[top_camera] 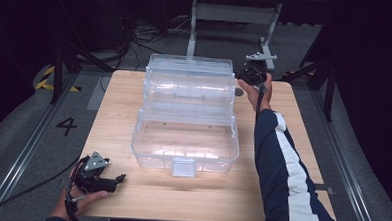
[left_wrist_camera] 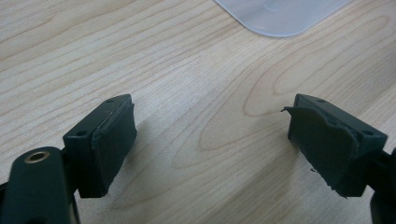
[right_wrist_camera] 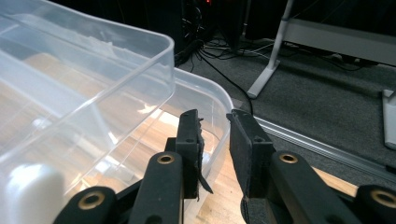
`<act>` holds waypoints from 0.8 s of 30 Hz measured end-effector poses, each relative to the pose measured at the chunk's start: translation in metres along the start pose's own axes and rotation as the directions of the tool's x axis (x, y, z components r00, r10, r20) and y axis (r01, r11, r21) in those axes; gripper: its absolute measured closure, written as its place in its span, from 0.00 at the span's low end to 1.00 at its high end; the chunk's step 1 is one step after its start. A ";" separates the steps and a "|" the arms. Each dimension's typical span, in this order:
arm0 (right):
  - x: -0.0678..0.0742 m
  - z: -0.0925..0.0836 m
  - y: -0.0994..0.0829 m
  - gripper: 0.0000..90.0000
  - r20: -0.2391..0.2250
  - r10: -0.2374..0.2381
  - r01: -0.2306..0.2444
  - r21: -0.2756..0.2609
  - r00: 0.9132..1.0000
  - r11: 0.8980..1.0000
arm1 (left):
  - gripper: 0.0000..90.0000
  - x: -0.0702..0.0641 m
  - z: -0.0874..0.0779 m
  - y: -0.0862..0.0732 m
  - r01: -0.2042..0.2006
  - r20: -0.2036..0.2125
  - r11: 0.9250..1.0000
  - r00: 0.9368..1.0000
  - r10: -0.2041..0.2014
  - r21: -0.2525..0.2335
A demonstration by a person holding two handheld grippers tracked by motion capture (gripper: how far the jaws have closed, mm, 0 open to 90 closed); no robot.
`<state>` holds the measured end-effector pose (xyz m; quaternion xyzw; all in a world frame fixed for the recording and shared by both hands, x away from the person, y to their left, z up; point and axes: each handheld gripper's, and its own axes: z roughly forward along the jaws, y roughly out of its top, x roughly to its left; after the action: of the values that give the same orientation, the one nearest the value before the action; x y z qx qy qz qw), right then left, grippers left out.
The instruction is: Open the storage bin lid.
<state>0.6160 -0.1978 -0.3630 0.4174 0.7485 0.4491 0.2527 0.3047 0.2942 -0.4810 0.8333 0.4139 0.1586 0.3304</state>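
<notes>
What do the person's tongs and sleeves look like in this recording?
Both tongs, left and right, are black with flat, worn rubber pads and brass-coloured rivets. A grey three-cornered plate tops each, and a black cable trails from the left. The right sleeve is navy with a white stripe.

A light wooden worktop (top_camera: 120,197) is shown; a clear plastic box (top_camera: 185,140), lid opened back, is set at its middle.
</notes>
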 end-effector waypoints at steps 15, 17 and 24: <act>0.008 -0.022 0.004 0.73 -0.007 -0.077 0.078 0.030 0.997 0.997 | 0.17 0.000 0.000 0.000 0.006 -0.005 1.000 1.000 -0.006 -0.001; 0.009 -0.026 0.003 0.72 -0.006 -0.084 0.084 0.031 0.996 0.996 | 0.17 -0.001 0.000 0.000 0.007 -0.004 1.000 1.000 -0.007 -0.002; 0.012 -0.042 0.001 0.68 -0.006 -0.103 0.103 0.034 0.995 0.994 | 0.17 0.000 0.001 0.001 0.008 -0.008 1.000 1.000 -0.008 0.003</act>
<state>0.5782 -0.2066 -0.3427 0.3815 0.7772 0.4234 0.2665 0.3054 0.2938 -0.4811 0.8316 0.4186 0.1599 0.3281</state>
